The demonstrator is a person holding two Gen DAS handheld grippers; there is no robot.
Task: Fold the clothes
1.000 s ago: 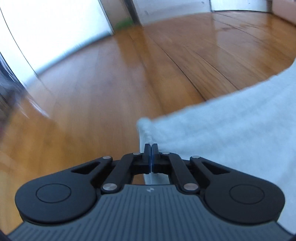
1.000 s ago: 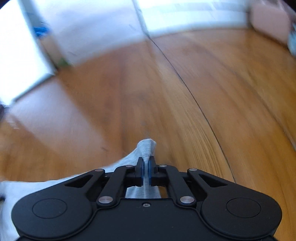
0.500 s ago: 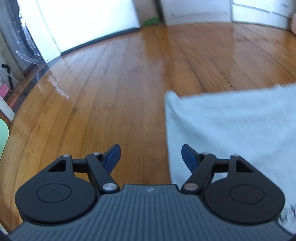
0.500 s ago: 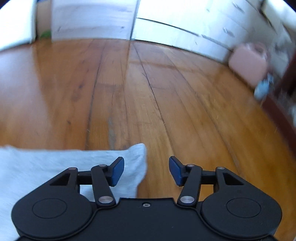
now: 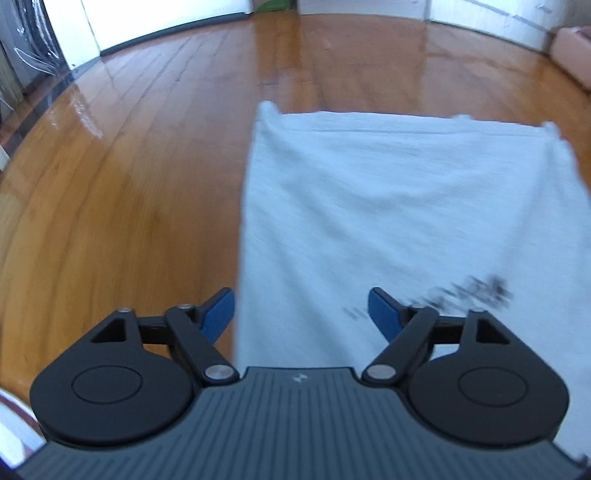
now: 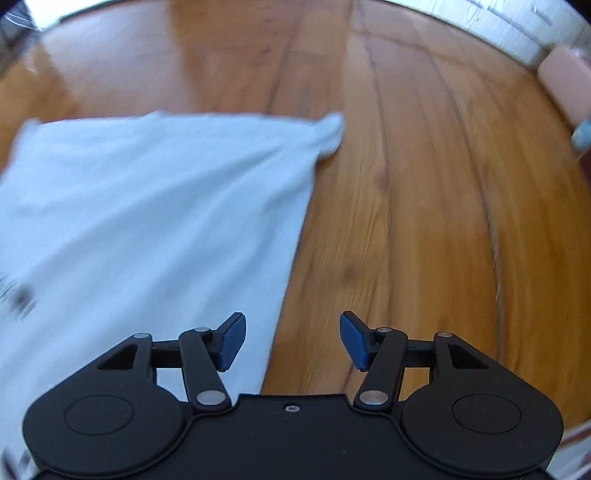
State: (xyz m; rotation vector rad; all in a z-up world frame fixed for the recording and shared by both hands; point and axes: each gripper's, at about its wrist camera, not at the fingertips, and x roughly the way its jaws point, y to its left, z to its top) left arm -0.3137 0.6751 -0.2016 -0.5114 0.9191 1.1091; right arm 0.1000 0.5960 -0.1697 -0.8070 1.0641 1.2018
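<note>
A white garment (image 5: 399, 206) lies flat on the wooden floor, with dark print (image 5: 469, 291) near its right side in the left wrist view. My left gripper (image 5: 301, 310) hangs open above the garment's left edge, holding nothing. In the right wrist view the same garment (image 6: 147, 206) spreads to the left, its far right corner (image 6: 332, 129) slightly bunched. Over its right edge my right gripper (image 6: 291, 338) is open and empty. Both views are blurred by motion.
Wooden floorboards (image 5: 129, 184) stretch all around the garment. White walls and doors (image 5: 166, 22) stand at the far side. A pink box (image 6: 565, 81) sits at the far right by the white cabinets (image 6: 498, 22).
Both grippers were shut on the garment's corners a second ago. They opened, let go, and have since pulled back and up, so more of the garment shows laid flat.
</note>
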